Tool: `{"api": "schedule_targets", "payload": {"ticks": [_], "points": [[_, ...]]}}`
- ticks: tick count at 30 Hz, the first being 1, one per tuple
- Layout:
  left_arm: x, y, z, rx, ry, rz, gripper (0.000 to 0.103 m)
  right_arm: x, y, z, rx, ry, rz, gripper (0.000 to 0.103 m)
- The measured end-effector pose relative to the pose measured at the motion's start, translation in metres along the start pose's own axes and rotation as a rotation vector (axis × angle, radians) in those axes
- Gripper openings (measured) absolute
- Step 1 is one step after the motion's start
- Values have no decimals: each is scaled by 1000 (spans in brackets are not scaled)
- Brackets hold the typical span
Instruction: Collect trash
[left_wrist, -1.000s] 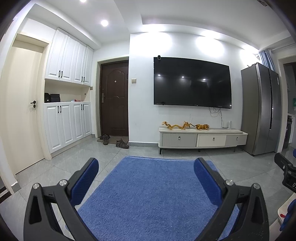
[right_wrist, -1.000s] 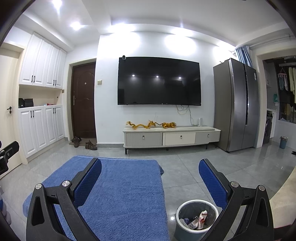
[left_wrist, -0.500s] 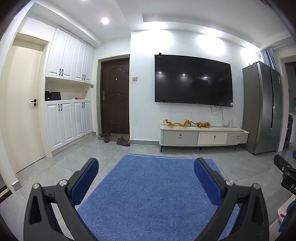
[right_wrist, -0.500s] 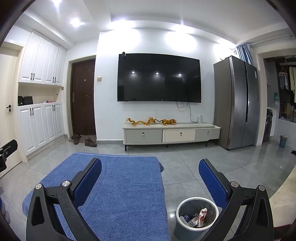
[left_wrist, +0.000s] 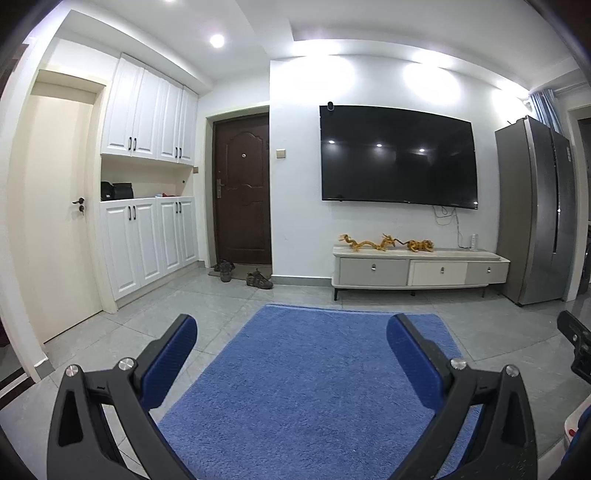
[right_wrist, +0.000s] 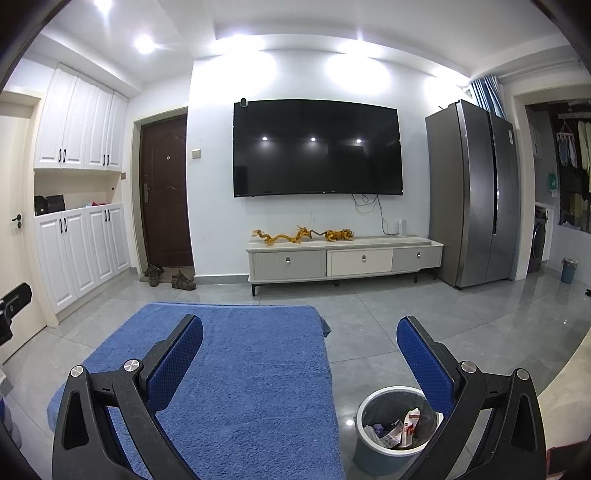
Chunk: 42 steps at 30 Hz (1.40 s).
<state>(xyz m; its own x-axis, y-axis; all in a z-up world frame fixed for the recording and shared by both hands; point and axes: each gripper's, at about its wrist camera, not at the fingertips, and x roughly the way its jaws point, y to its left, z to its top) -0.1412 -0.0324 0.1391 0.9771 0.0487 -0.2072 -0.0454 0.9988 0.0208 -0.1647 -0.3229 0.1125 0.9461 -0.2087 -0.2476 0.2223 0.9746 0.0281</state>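
Observation:
A grey trash bin (right_wrist: 369, 439) stands on the tiled floor at the lower right of the right wrist view, with crumpled wrappers (right_wrist: 402, 430) inside. My right gripper (right_wrist: 300, 358) is open and empty, held above the blue rug (right_wrist: 236, 369), with its right finger over the bin's rim. My left gripper (left_wrist: 291, 358) is open and empty above the same rug (left_wrist: 306, 387). Part of the right gripper's body shows at the right edge of the left wrist view.
A TV stand (right_wrist: 343, 260) with golden figurines sits under a wall TV (right_wrist: 317, 147). A fridge (right_wrist: 472, 192) stands at the right, white cabinets (left_wrist: 147, 240) and a brown door (left_wrist: 242, 192) at the left. Shoes (left_wrist: 258, 278) lie by the door. A second small bin (right_wrist: 569, 269) stands far right.
Both views have tilted down slightly, so the wall and TV sit higher in frame. Both grippers stay open and empty.

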Motion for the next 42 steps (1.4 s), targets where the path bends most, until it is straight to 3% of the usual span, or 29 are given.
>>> {"api": "schedule_targets", "payload": {"ticks": [15,42], "points": [[9,-6,-3,24,-10,44,103,18,-5,-9,10,39,-13,103],[62,-25,-18,85,88,-13,103,65,-20,-19,24,117,-99,103]]}}
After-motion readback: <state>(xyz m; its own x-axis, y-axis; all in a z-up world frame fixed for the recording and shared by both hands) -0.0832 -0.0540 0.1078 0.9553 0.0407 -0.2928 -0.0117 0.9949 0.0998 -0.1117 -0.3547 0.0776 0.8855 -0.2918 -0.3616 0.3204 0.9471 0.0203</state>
